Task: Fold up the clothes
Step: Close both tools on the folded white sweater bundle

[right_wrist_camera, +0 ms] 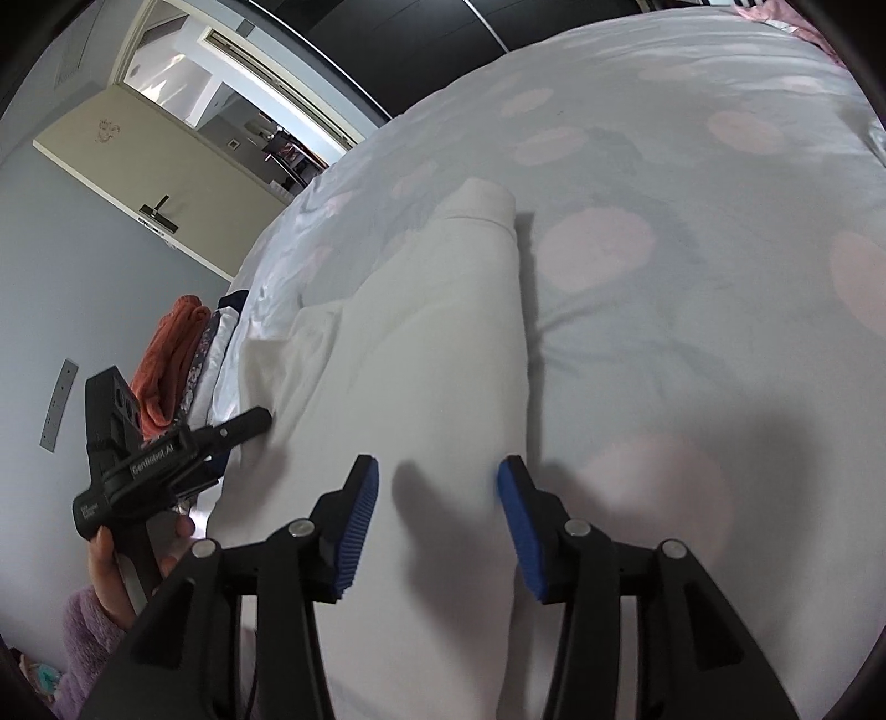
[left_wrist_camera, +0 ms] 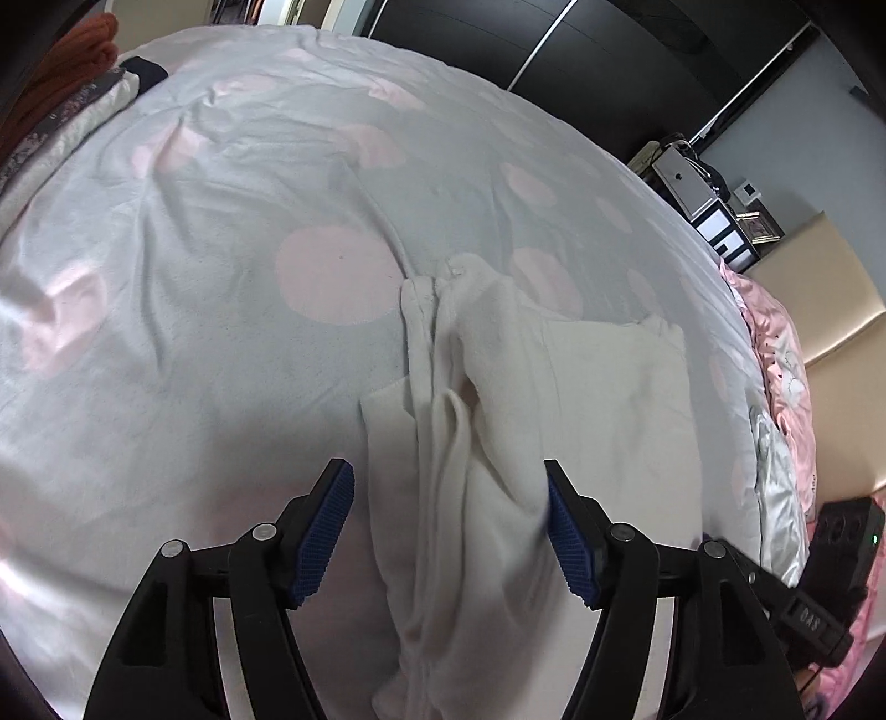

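A white garment (left_wrist_camera: 498,421) lies partly folded on the bed, with bunched folds down its middle and a flat part to the right. My left gripper (left_wrist_camera: 449,484) is open just over its near end, and cloth lies between the blue pads without being pinched. In the right wrist view the same white garment (right_wrist_camera: 432,343) stretches away to a cuff-like end. My right gripper (right_wrist_camera: 437,476) is open above it, nothing held. The left gripper's body (right_wrist_camera: 166,448) shows at the left edge, in a hand (right_wrist_camera: 111,576).
The bed cover (left_wrist_camera: 221,288) is grey with pink dots and wrinkled. A pile of folded clothes, orange on top (right_wrist_camera: 171,354), sits at the bed's edge. Pink bedding (left_wrist_camera: 781,354) lies along the right side. An open door (right_wrist_camera: 166,183) and dark wardrobe (left_wrist_camera: 554,39) stand beyond.
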{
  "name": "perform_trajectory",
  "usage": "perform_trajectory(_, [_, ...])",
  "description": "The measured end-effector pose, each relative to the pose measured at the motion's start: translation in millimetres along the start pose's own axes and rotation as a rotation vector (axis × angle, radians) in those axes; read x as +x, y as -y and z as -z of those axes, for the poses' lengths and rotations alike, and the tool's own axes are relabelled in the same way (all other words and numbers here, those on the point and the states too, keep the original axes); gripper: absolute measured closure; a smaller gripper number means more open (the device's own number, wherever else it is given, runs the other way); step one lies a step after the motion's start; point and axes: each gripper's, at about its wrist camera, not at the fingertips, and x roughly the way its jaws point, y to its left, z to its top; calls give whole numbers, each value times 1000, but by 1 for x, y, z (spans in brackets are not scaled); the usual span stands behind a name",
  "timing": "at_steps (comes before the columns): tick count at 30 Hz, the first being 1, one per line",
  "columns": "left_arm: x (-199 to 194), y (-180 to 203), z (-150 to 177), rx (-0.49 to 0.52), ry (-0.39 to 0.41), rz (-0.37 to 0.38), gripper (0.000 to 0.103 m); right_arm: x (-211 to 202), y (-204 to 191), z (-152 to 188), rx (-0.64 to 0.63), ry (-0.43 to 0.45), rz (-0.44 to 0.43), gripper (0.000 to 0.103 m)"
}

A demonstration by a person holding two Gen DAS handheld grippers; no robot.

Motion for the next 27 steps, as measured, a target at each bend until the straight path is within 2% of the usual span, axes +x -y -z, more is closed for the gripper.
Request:
perform_trajectory(6, [11, -5, -9, 23, -31, 62, 34, 28, 4, -36, -21, -38, 14, 56])
perform_trajectory(13, [19, -9, -15, 14, -42, 106, 36, 47, 9, -51, -41, -104, 24, 54])
perform_trajectory(19, [19, -6, -15, 14, -29, 115, 58, 62, 13, -63, -54, -152, 27, 54])
perform_trajectory(23, [18, -4, -14, 26, -23, 110, 64, 70, 16, -68, -16, -156, 2, 54])
perform_trajectory(25, [17, -4, -15, 27, -21, 113, 69, 72, 19, -71, 10, -159, -10, 57])
perform_trajectory(27, [16, -4, -14, 28, -16, 117, 73, 72, 17, -72, -4, -163, 5, 68])
